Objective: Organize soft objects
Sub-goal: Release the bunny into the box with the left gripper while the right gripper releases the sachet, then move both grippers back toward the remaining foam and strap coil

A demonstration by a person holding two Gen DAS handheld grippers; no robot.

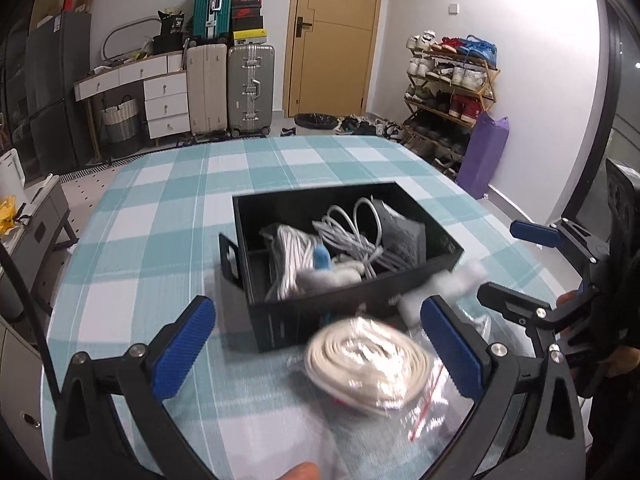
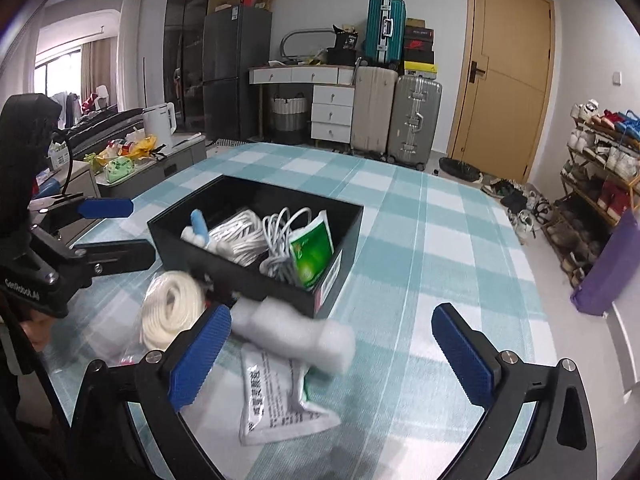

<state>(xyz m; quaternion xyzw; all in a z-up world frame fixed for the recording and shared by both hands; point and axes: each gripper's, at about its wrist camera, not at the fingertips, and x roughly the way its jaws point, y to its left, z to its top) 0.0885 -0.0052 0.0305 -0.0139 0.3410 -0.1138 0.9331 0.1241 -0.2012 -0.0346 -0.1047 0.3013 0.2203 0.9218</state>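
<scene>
Green sachet (image 2: 312, 250) in box (image 2: 240, 280) (grey from left wrist, perhaps its back); both tools wide.

Even indoor light; motion-blurred foreground (fisheye-bent, vignetted edges)

Your table (image 2: 420, 240), covered in teal checked cloth, carries a black box (image 2: 256, 280), a bagged rope coil (image 1: 364, 364), a white foam roll (image 2: 296, 336) and a printed packet (image 2: 276, 404).

Teal-and-white checked tablecloth (image 2: 420, 240), black box (image 2: 264, 280), cream rope coil (image 1: 360, 364), blue-padded tongs (image 2: 328, 356).
</scene>
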